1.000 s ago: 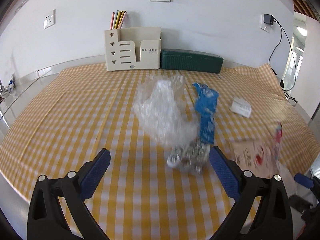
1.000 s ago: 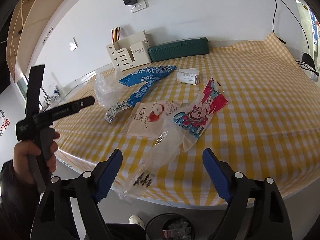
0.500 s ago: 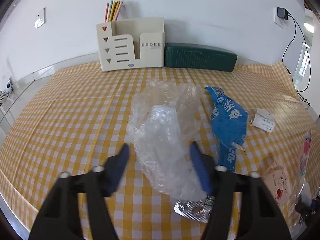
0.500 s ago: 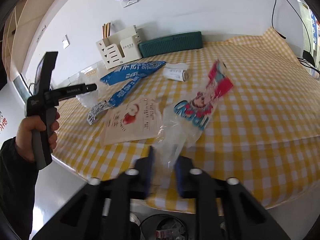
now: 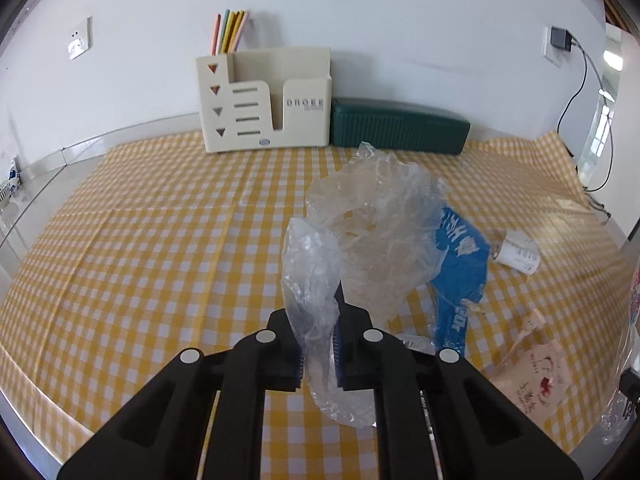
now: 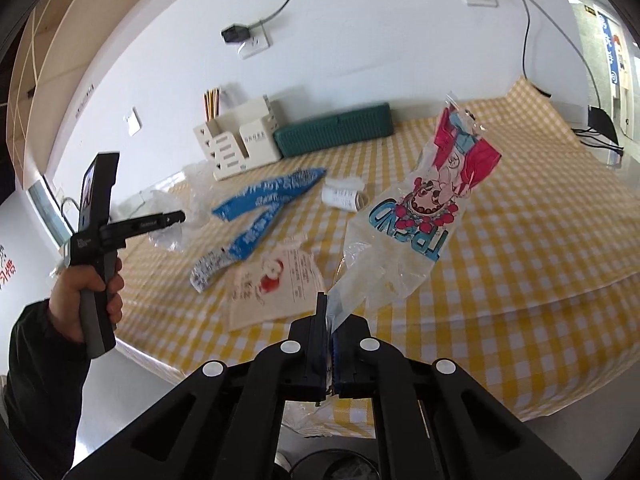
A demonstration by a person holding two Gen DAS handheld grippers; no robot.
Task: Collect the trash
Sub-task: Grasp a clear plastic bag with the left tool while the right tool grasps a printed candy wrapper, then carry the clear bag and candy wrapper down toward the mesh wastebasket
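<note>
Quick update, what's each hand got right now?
Left tongs just closed on the clear plastic bag. Right tongs shut on the cartoon wrapper. Blue wrapper on the table; nothing in the way.

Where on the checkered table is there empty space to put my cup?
The tablecloth is bare left of the clear plastic bag, from the cream organizer to the near edge. It is crowded on the right: blue wrapper, paper roll and beige packet lie close together.
</note>
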